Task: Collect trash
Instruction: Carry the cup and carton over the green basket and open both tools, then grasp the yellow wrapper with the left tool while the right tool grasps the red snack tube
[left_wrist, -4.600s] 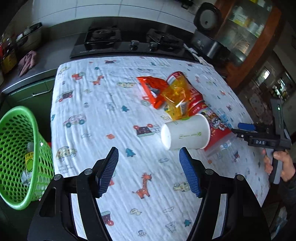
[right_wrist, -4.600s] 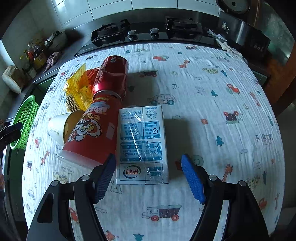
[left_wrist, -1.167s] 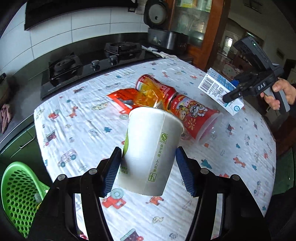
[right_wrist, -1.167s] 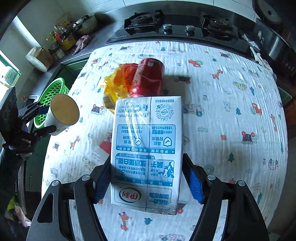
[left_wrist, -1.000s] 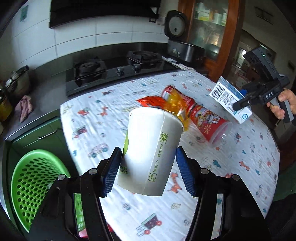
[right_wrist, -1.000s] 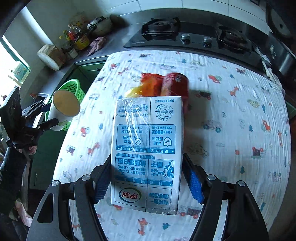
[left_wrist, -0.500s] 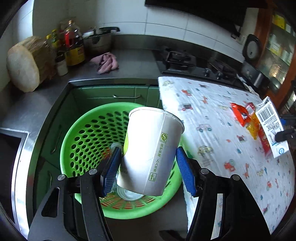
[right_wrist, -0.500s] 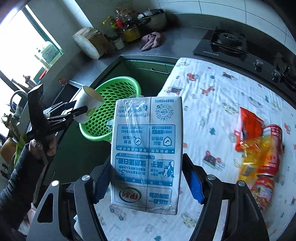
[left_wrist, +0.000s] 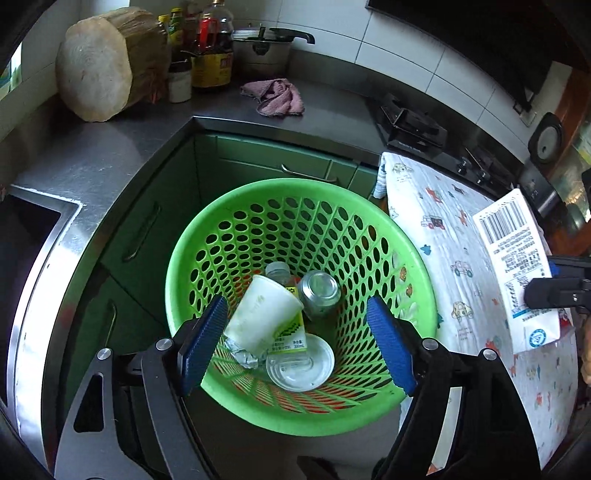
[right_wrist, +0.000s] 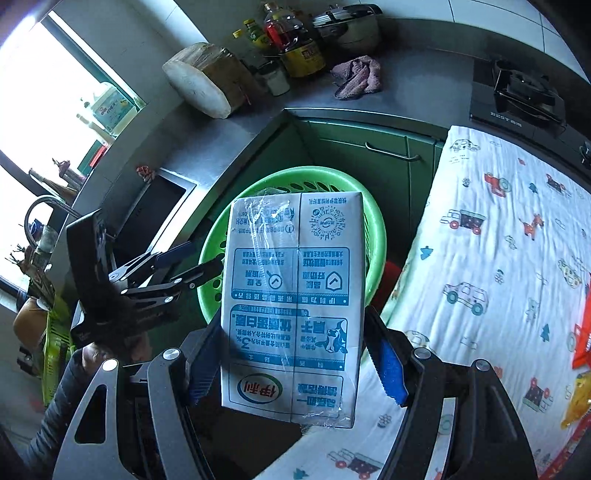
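left hand-held gripper: jaws wide apart, empty, above green basket | paper cup lay inside among a can and bottle | right hand-held gripper: clamped on milk carton by its side faces, near basket rim off the bench's edge | carton judged light, crushable, film-slick: keep a modest flat-side grip
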